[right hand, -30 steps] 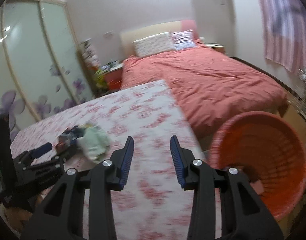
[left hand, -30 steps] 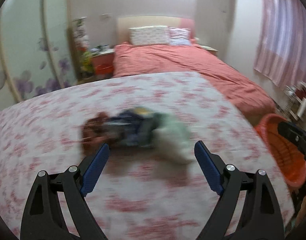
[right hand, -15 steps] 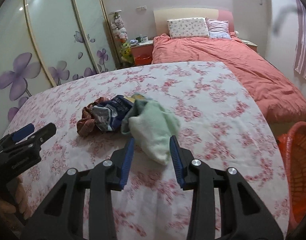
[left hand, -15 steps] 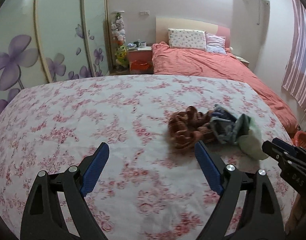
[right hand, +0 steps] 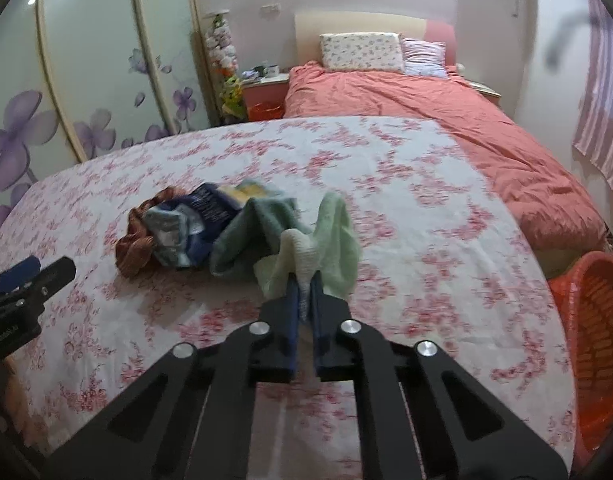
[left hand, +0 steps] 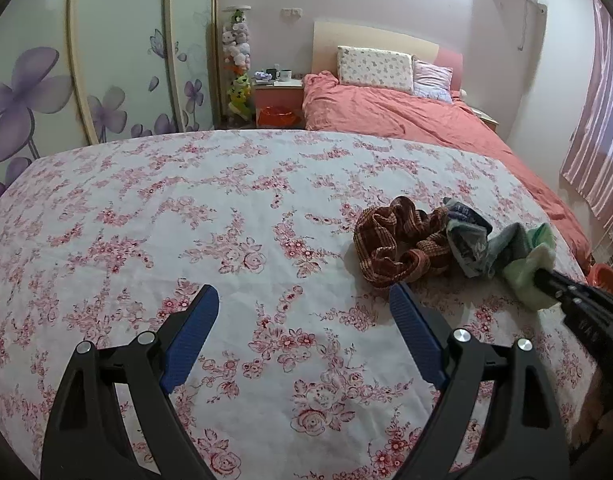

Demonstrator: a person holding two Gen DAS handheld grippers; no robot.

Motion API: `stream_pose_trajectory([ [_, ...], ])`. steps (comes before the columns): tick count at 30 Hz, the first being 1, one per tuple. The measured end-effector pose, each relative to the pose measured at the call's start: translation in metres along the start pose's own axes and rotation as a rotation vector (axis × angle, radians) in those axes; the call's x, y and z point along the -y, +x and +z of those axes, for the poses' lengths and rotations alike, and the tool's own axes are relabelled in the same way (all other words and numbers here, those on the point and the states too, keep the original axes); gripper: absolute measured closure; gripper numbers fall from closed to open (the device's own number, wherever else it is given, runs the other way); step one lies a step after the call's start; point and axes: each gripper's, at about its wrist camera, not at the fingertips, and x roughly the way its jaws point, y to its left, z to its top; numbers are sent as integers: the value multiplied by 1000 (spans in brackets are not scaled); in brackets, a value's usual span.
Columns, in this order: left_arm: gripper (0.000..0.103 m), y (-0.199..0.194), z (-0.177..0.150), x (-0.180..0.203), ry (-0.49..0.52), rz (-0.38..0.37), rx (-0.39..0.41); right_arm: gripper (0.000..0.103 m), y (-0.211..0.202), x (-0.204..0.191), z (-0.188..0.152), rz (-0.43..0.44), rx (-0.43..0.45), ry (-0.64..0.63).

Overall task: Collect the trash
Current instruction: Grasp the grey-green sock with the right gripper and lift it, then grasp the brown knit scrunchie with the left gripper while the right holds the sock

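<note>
The right gripper (right hand: 304, 280) is clamping a fold of the pale green cloth (right hand: 326, 236), its jaws having just closed on it, near the right edge of the floral-sheeted bed (left hand: 186, 200). The left gripper (left hand: 304, 304) is hovering wide apart with nothing between its jaws, just left of the brown checked cloth (left hand: 398, 240). The blue-grey cloth (right hand: 190, 228) is lying between the 2 others, touching both, while the orange basket (right hand: 598, 320) is standing beyond the bed's right edge.

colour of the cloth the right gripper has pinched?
Pale green cloth, whitish at the pinched fold; clearest in the right wrist view.
</note>
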Motion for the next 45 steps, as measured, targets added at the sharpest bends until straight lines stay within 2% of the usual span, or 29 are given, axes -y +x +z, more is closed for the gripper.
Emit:
stream_pose_trajectory([
  [5,17,4,1,4,5,-14,-8,97,-12,33,4,-54,40,89],
  [11,17,7,3,15,25,-32,-11,98,-26,53,7,-97,89,126],
  [27,19,25,17,27,30,-22,-11,98,-54,66,6,-44,160,135],
  [29,23,34,23,28,20,-17,-21,98,-54,66,5,-45,160,135],
  [33,31,52,31,36,4,-54,-68,98,-54,65,4,-46,153,133],
  [35,43,61,30,42,46,-6,-96,98,-53,65,2,-44,151,130],
  [37,45,65,28,40,63,34,-119,97,-53,64,1,-45,150,123],
  [39,45,63,27,28,48,71,-114,97,-53,64,0,-45,150,121],
  [42,50,61,32,7,21,135,-106,97,-53,64,0,-38,150,126],
  [43,55,60,33,1,5,134,-110,97,-53,63,0,-36,149,125],
  [45,57,59,34,-7,-18,98,-113,97,-52,60,-1,-31,148,120],
])
